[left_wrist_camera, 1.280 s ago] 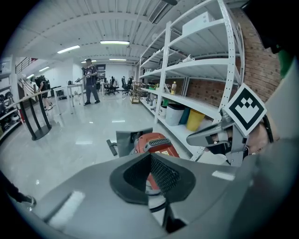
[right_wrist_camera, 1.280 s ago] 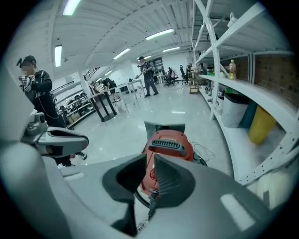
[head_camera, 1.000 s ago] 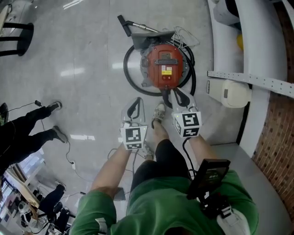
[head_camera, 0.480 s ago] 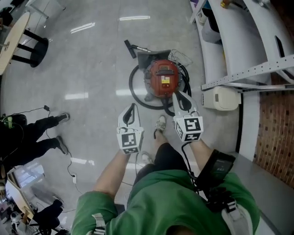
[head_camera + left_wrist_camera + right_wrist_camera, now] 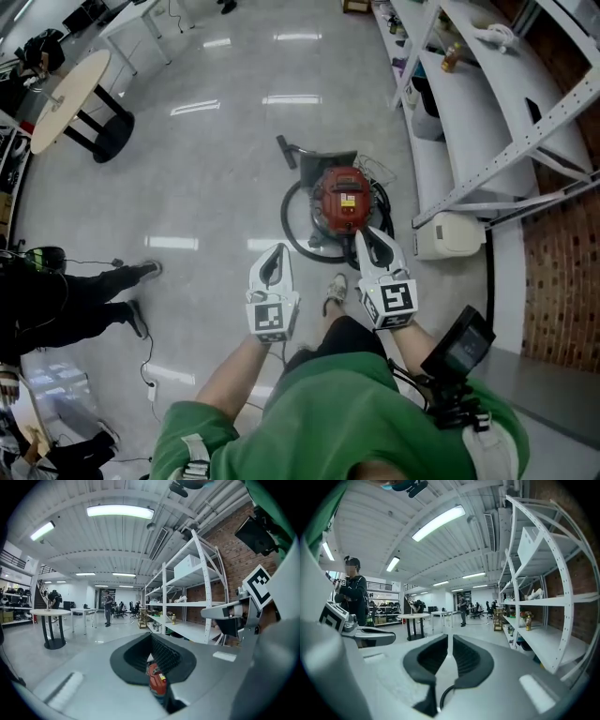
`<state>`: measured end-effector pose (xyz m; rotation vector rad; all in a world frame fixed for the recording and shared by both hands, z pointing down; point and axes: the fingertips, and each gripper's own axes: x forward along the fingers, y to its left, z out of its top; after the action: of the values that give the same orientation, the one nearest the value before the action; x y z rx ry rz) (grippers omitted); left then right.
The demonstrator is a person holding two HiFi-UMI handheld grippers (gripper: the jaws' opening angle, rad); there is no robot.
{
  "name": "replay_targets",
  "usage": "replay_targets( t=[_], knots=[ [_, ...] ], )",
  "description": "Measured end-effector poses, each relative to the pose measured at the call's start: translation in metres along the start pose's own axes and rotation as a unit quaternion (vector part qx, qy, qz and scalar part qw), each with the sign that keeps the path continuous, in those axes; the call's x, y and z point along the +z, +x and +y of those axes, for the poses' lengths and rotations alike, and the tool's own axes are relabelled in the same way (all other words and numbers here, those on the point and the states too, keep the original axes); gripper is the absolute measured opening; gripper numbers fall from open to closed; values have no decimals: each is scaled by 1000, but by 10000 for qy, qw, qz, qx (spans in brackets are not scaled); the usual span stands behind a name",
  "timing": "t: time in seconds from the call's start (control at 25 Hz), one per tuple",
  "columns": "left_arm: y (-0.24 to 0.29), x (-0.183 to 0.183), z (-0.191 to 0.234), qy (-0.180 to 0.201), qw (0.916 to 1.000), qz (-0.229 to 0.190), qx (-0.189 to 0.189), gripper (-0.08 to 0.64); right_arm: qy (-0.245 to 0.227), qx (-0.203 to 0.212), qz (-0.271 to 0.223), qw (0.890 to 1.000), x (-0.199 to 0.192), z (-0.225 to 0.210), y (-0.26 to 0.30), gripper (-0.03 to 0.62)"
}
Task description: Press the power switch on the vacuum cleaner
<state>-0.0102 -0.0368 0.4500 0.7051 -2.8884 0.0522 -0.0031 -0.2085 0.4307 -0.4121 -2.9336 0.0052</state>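
Observation:
The red vacuum cleaner (image 5: 343,200) sits on the grey floor, with its black hose (image 5: 298,234) looped around it and a floor nozzle (image 5: 286,150) behind. Both grippers are held out in front of me, above the floor and short of the vacuum. My left gripper (image 5: 273,265) is left of it, jaws together and holding nothing. My right gripper (image 5: 371,246) ends just below the vacuum's near edge and is also shut and empty. In the left gripper view the vacuum (image 5: 157,684) shows through the slot below the joined tips of the left gripper (image 5: 151,641). The right gripper (image 5: 449,641) faces the open room.
White shelving (image 5: 469,112) runs along the right, with a white box unit (image 5: 448,234) on the floor beside the vacuum. A round table (image 5: 70,103) stands far left. Another person's legs (image 5: 84,291) and a floor cable (image 5: 150,333) are at left. My shoe (image 5: 335,291) is below the vacuum.
The head view has risen and tilted up, so the vacuum looks smaller and farther. Both grippers stay shut; the right tip, earlier at the vacuum's near rim, is now just short of it.

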Motion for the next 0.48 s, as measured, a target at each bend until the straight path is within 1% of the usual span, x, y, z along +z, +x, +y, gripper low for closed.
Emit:
replay_targets(
  t=[0.24, 0.36, 0.48],
  knots=[
    [-45, 28, 1, 86, 9994, -344, -45, 6, -60, -29, -257, 9996, 26, 26, -42, 35],
    [-65, 38, 2, 94, 9985, -541, -61, 6, -123, -75, -343, 9993, 33, 39, -64, 35],
    [-90, 43, 0, 153, 9973, -694, -156, 6, -180, -130, -390, 9990, 36, 56, -89, 35]
  ],
)
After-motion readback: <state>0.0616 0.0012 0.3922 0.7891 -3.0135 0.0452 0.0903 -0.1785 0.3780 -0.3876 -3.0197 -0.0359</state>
